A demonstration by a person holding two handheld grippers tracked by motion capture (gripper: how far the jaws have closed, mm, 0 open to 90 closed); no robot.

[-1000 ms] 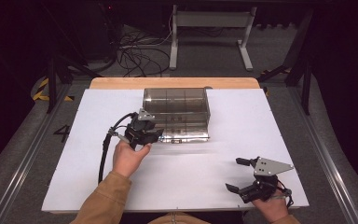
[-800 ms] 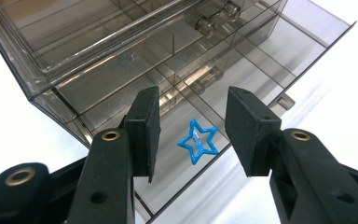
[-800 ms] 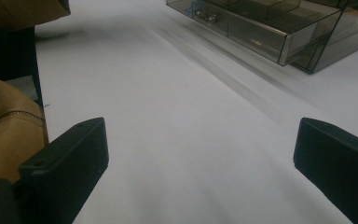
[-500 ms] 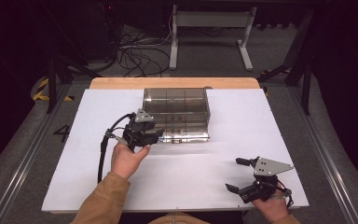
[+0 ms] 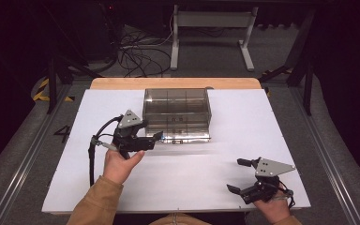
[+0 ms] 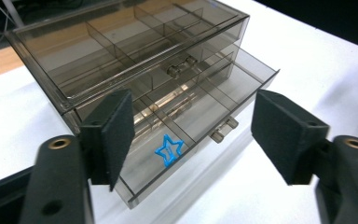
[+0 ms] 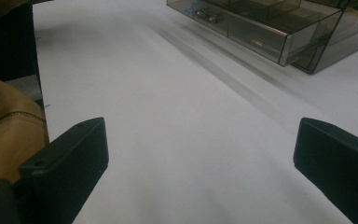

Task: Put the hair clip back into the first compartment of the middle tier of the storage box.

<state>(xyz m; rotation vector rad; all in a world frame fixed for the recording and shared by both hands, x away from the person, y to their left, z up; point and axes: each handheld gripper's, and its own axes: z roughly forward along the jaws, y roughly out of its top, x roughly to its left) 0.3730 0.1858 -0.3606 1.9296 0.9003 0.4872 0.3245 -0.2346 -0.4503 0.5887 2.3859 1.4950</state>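
Step in hand: drop-off into the drawer looks done. A blue star-shaped piece (image 6: 169,150) lies flat in a front compartment of the pulled-out lower drawer (image 6: 242,84) of the smoky clear drawer box (image 5: 176,114), which sits at the back middle of the white table (image 5: 75,178). Left claw (image 5: 155,137) hovers just in front of the drawer; its jaws have just been opening, now moderately apart, nothing between them. The star sits below and beyond the pads, not touched. Right claw (image 5: 240,176) rests near the front right table edge, well apart from the box, jaws wide, empty. Next move, my guess: push the drawer shut by its small front handle (image 6: 224,130), which needs a straight, square push so the light box doesn't slide.
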